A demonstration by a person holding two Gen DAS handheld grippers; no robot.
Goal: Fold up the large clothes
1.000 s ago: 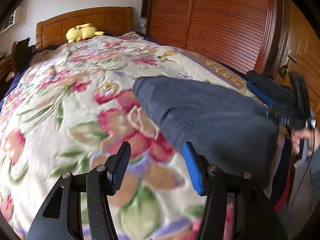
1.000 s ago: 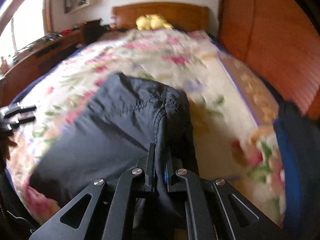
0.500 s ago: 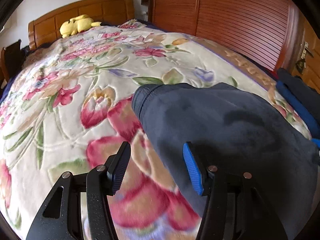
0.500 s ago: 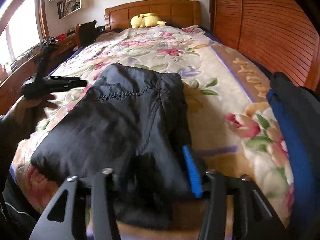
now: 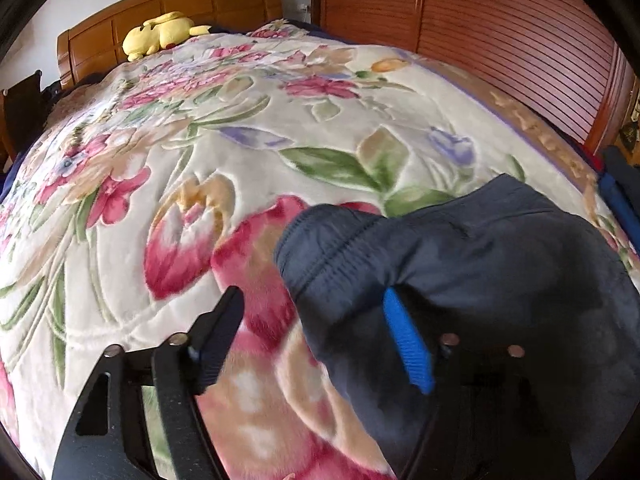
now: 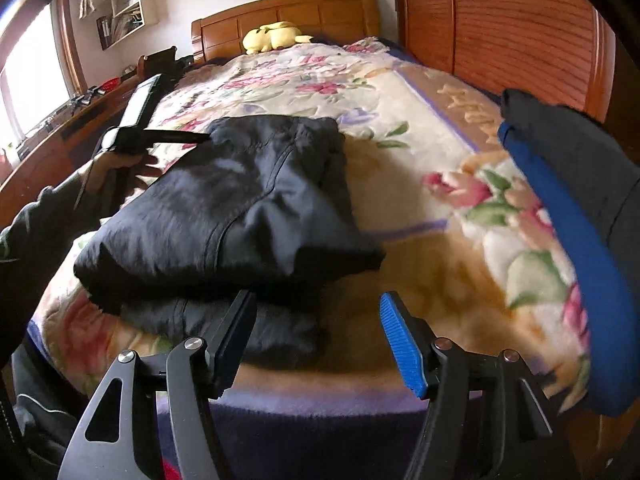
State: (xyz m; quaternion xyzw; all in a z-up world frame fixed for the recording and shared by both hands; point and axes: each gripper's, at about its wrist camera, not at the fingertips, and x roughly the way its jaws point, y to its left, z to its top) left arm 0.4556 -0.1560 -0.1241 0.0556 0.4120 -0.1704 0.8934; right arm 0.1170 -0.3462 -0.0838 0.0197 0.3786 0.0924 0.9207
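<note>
A dark navy garment lies folded in a thick bundle near the foot of the bed, on a floral blanket. In the left wrist view the garment fills the lower right, its stitched edge facing my left gripper, which is open with the garment's corner between its fingers. My right gripper is open and empty, just off the garment's near edge. In the right wrist view the left gripper shows at the garment's far left corner, held by a hand.
A yellow plush toy lies by the wooden headboard. Slatted wooden wardrobe doors stand along the bed's right side. A dark and blue garment hangs at the right. A desk runs along the left wall.
My right gripper opened, let go of the garment and pulled back. My left gripper moved in lower toward the garment's corner. The garment now lies folded on the bed.
</note>
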